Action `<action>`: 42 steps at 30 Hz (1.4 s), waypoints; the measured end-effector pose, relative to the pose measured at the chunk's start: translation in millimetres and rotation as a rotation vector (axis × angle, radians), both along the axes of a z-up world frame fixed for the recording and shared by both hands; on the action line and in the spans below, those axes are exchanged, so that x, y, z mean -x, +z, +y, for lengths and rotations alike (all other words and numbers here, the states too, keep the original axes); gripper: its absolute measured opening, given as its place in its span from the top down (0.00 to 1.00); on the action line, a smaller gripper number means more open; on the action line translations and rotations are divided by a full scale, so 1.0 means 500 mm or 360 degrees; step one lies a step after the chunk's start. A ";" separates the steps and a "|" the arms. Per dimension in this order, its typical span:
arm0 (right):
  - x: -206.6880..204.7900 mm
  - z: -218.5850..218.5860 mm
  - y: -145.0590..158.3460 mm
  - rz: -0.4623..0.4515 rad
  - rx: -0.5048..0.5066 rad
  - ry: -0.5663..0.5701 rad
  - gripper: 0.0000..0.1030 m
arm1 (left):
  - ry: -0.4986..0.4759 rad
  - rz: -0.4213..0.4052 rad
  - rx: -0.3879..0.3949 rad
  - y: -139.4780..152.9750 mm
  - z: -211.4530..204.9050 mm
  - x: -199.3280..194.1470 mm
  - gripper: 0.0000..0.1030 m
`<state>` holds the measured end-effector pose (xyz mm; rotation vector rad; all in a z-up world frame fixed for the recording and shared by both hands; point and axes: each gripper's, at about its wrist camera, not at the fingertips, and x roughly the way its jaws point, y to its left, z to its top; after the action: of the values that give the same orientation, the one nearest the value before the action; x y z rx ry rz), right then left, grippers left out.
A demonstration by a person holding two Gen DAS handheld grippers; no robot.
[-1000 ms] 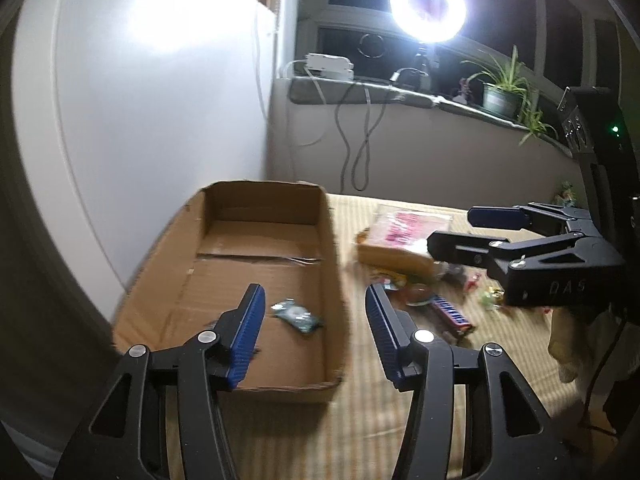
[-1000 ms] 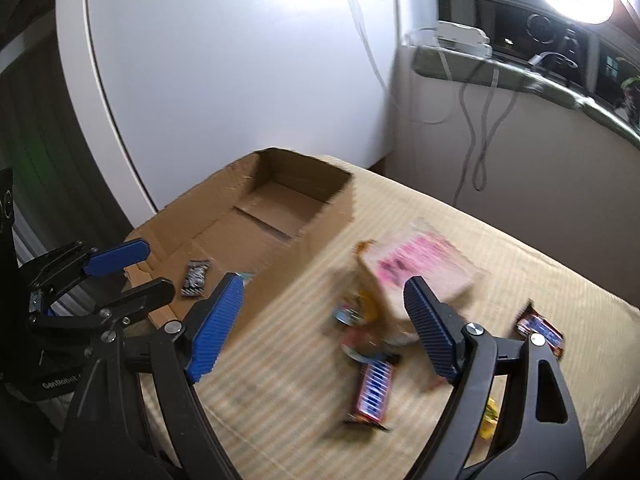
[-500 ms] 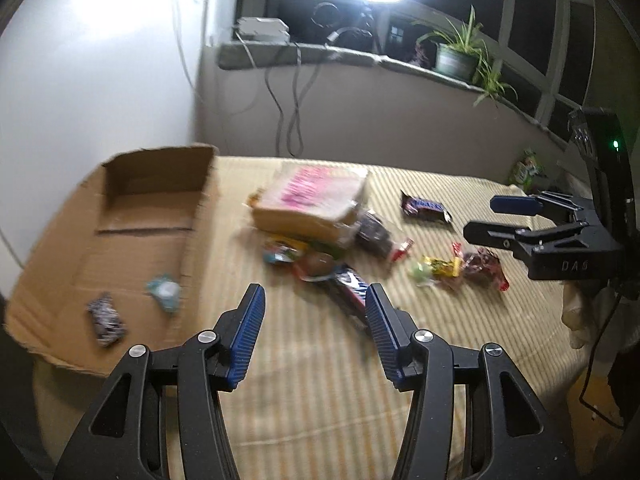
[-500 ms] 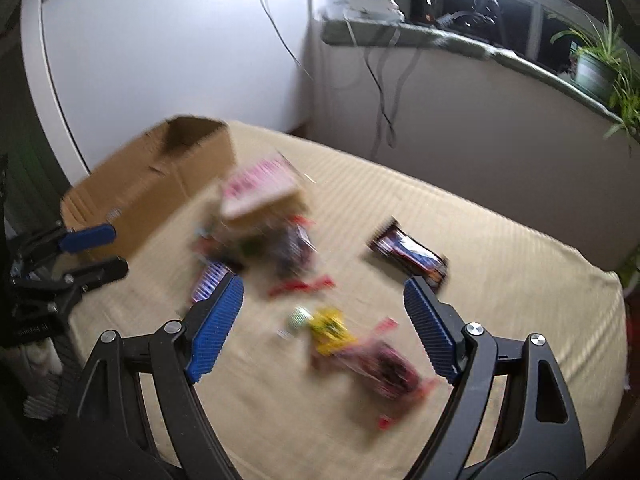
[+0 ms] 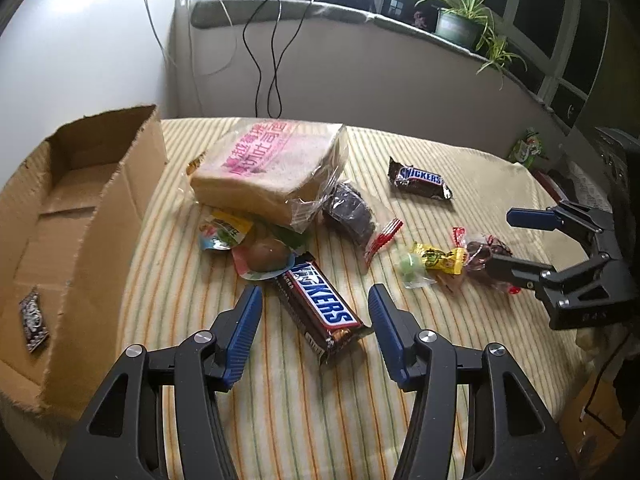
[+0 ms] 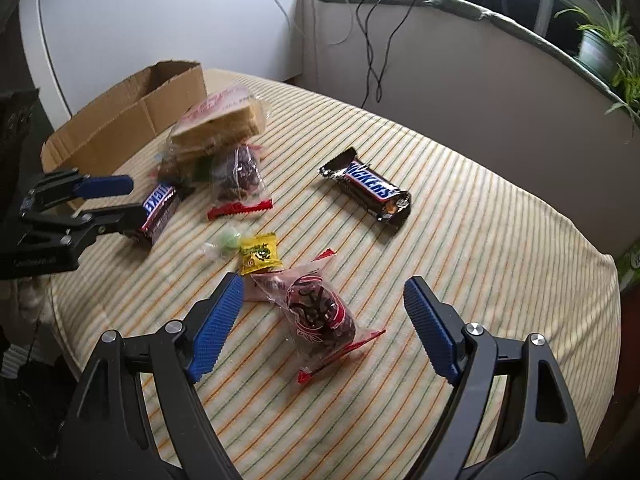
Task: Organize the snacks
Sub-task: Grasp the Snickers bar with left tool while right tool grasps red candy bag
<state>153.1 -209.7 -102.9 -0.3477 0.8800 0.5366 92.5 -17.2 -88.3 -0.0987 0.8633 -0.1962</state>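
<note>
Snacks lie scattered on a striped cloth-covered surface [image 5: 480, 184] beside an open cardboard box [image 5: 100, 216]. Left gripper [image 5: 315, 322], jaws released and holding nothing, hangs above the near end of a large Snickers bar [image 5: 320, 304], which lies diagonally between the two blue pads without visible contact. Behind that bar sit a round jelly cup [image 5: 266, 258] and a second foil-lidded cup [image 5: 224, 232], both partly under a bagged loaf of sliced bread [image 5: 268, 168] printed in pink. A dark cake in a clear wrapper [image 5: 350, 212] lies just beside the loaf, and a smaller Snickers bar [image 5: 420, 180] rests well apart toward the far side. One small dark wrapped sweet [image 5: 34, 320] lies on the box floor near its front edge.

Right gripper [image 6: 322, 324], jaws likewise spread wide and empty, hangs over a red-printed clear packet [image 6: 320, 312] lying between its pads. Just beyond the packet are a yellow sachet [image 6: 260, 254] and a green sweet in clear film [image 6: 228, 240], touching or nearly so. In the right wrist view the left gripper's lower finger overlaps the large Snickers bar; whether it touches cannot be told. A potted plant [image 5: 460, 24] stands on the window ledge behind.
</note>
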 end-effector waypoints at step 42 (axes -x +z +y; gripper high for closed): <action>0.012 -0.009 0.023 0.0065 -0.0032 -0.0032 0.67 | -0.0034 -0.0089 0.0082 0.028 0.028 0.045 0.75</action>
<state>147.3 -214.2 -91.3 -0.3102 0.9159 0.5354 69.8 -3.0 -74.3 -0.1318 0.8040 -0.2401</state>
